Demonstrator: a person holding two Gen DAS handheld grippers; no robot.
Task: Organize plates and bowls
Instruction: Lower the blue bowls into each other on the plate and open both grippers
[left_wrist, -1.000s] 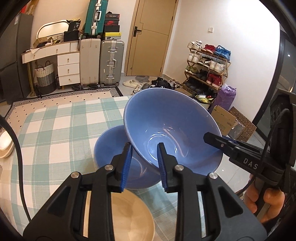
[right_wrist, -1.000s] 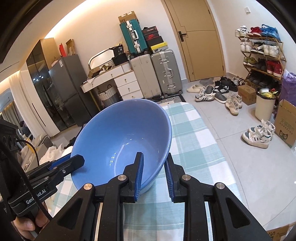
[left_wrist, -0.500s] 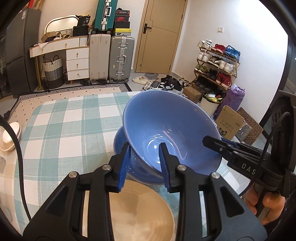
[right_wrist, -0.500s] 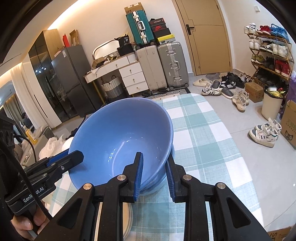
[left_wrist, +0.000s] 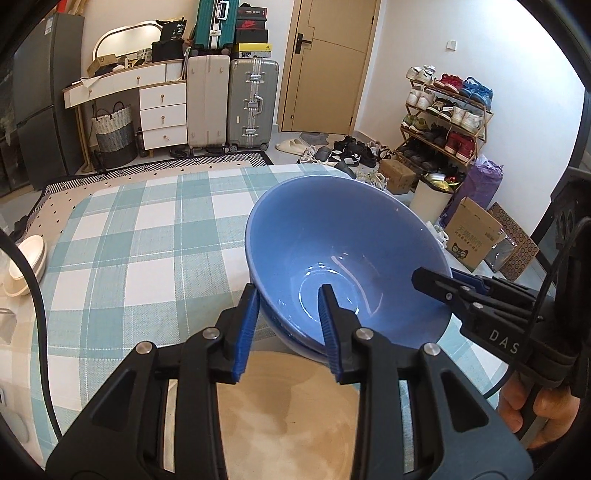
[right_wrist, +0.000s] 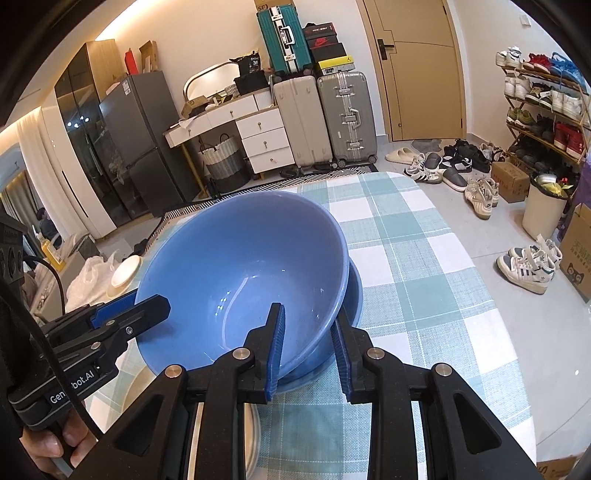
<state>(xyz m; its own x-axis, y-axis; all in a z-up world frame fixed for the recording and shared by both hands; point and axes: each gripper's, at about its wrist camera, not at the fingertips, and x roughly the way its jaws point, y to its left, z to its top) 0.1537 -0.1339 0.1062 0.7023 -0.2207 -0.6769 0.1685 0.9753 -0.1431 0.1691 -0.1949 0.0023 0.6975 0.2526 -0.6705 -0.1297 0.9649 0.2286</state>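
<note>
A large blue bowl (left_wrist: 343, 236) (right_wrist: 236, 266) rests nested, slightly tilted, in a second blue bowl (left_wrist: 295, 341) (right_wrist: 356, 291) on the checked tablecloth. My left gripper (left_wrist: 290, 314) straddles the top bowl's near rim with its jaws parted; the rim sits loose between them. My right gripper (right_wrist: 308, 332) straddles the opposite rim, jaws also parted. Each gripper shows in the other's view, the right one (left_wrist: 443, 282) and the left one (right_wrist: 147, 306), both at the bowl's rim. A beige plate (left_wrist: 288, 413) lies just below the left gripper.
The table (left_wrist: 147, 236) (right_wrist: 417, 266) has a green and white checked cloth and ends near the bowls on the right. A white dish (left_wrist: 26, 258) (right_wrist: 125, 271) sits at its left edge. Suitcases, a dresser, shoes and boxes stand on the floor beyond.
Both grippers lowered the top blue bowl into the lower blue bowl. Their jaws have opened wider around the rim.
</note>
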